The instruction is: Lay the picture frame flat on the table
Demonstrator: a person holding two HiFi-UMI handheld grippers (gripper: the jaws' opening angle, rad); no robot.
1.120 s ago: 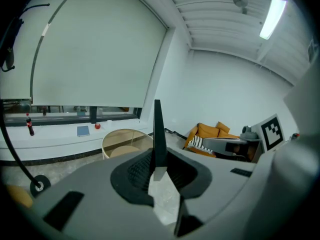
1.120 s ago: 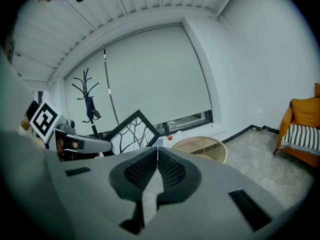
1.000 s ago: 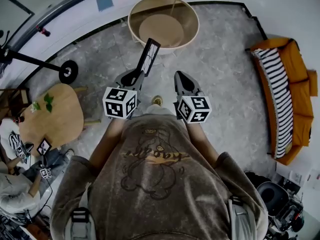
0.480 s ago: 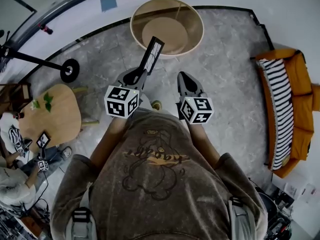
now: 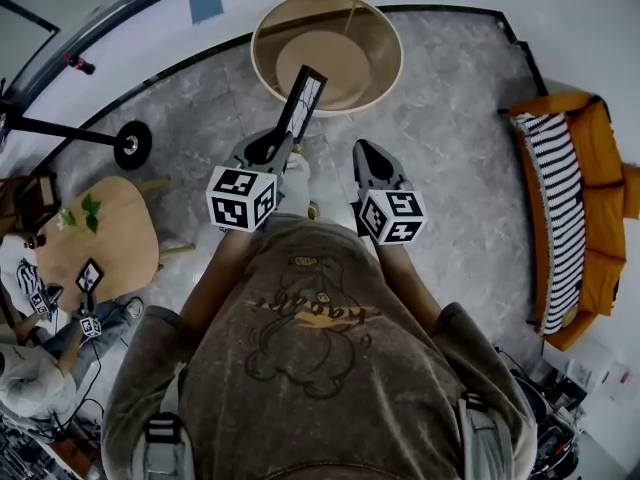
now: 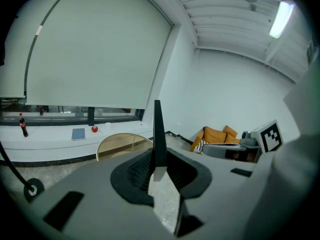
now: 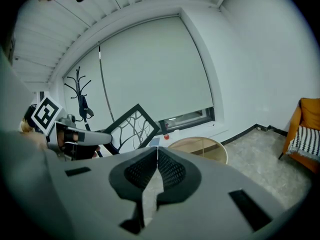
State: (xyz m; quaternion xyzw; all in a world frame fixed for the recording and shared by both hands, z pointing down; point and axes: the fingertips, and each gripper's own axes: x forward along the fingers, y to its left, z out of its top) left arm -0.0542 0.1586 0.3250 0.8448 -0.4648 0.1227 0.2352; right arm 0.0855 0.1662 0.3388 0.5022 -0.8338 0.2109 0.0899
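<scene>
Left gripper (image 5: 283, 140): pinched on the lower edge of a black rectangular picture frame with a branch-pattern insert (image 5: 302, 98) | frame: held tilted in the air, top end seen over the near rim of the round light-wood table (image 5: 394, 56), not laid on it | right gripper (image 5: 362, 151): jaws pressed together, nothing held

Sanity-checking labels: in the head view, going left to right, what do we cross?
Small wooden table → picture frame → right gripper → orange sofa. Round table left out: it spans both the frame and the gripper.
</scene>
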